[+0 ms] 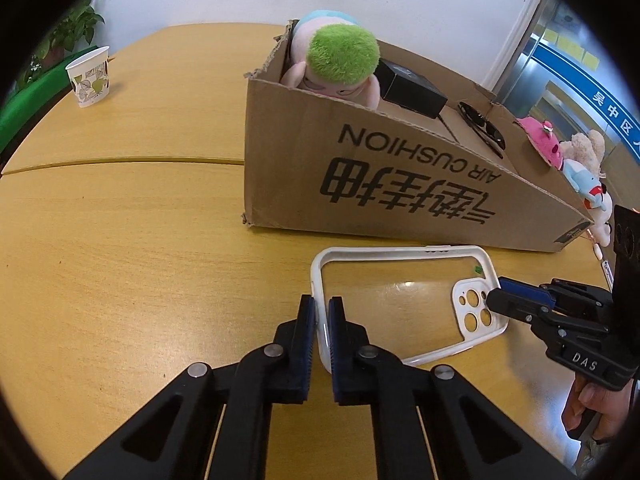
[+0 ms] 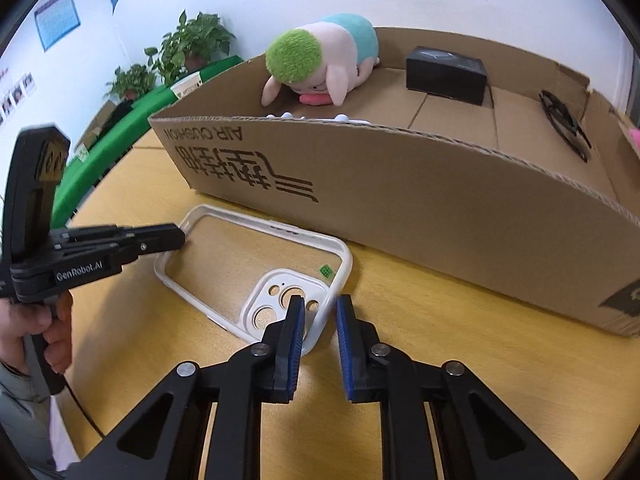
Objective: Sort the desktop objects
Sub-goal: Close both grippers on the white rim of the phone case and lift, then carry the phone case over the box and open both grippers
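Both grippers grip one clear phone case (image 1: 404, 300) with a white frame; it lies flat on the yellow wooden table (image 1: 140, 240), just in front of the cardboard box (image 1: 360, 184). Seen from the left wrist, the left gripper (image 1: 322, 312) has its blue-padded jaws closed on the short end of the case's rim farthest from the camera cutout; one finger stands outside the rim and one inside it. Opposite it, the right gripper (image 1: 494, 294) comes in from the right edge of that view and pinches the case at the corner by the camera cutout; a hand (image 1: 588, 404) holds its black handle. From the right wrist, the right gripper (image 2: 320, 308) straddles the white rim at that same corner, the left pad lying over the cutout plate; the left gripper (image 2: 182, 236) reaches in from the left side onto the far end of the case.

Inside the box lie a plush doll with green hair (image 2: 316, 64), a black box (image 2: 446, 74) and a pair of dark sunglasses (image 2: 564, 124); small plush toys (image 1: 576, 160) hang at the box's far right corner. Off to the left on the table stands a paper cup (image 1: 90, 76) with a leaf print; potted plants (image 2: 192, 44) sit behind it near the wall.
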A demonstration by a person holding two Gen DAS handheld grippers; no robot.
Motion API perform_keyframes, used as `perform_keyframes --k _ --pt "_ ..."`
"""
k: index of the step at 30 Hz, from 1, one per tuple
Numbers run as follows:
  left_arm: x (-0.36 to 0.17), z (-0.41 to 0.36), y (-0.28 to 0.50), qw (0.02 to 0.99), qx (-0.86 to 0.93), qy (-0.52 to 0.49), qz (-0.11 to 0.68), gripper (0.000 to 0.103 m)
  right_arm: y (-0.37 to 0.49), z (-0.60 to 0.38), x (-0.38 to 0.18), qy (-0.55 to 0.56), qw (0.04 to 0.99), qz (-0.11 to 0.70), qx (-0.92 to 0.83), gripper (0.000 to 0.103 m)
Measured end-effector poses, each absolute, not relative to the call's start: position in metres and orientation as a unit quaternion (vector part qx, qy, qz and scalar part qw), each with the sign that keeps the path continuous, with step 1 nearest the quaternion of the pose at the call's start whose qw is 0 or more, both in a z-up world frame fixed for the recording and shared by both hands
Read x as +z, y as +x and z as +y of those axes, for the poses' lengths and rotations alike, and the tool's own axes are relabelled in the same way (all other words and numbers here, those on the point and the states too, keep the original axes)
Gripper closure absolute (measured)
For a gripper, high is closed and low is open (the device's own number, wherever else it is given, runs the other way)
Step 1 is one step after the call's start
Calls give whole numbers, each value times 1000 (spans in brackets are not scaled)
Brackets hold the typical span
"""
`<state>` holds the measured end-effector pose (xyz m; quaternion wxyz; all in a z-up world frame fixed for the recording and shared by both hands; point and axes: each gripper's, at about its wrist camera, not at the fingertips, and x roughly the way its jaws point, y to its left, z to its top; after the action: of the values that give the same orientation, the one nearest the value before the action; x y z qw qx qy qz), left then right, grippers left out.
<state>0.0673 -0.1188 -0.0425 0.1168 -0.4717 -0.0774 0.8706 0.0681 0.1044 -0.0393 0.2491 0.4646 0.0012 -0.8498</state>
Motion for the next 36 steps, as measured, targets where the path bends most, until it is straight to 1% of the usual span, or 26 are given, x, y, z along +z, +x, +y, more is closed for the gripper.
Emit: perform_keyframes --k 4,9,14,19,24,28,31,34,36 --pt "-23 -110 81 126 880 -453 -64 97 81 119 -21 437 255 -16 -862 90" --pt "28 -94 85 145 902 -403 -60 97 91 142 22 390 252 -26 -885 91" --pt "78 -61 66 176 919 -351 -43 97 92 171 69 337 228 -30 -913 91" --pt "125 -35 33 200 927 -317 -32 97 68 200 112 306 212 -29 -928 91" --pt "160 -19 2 192 936 -294 -14 97 22 213 148 296 216 -17 -930 91" --pt "164 -11 -36 185 933 -309 -4 97 -13 212 161 305 221 -2 -927 91" --pt "159 -6 -60 183 927 -326 -3 97 -43 214 157 325 220 9 -920 90" --pt "140 8 -88 175 918 -355 12 97 -81 215 138 362 211 14 -908 90" --pt "116 11 -107 167 907 -385 21 97 -100 217 120 386 209 13 -898 90"
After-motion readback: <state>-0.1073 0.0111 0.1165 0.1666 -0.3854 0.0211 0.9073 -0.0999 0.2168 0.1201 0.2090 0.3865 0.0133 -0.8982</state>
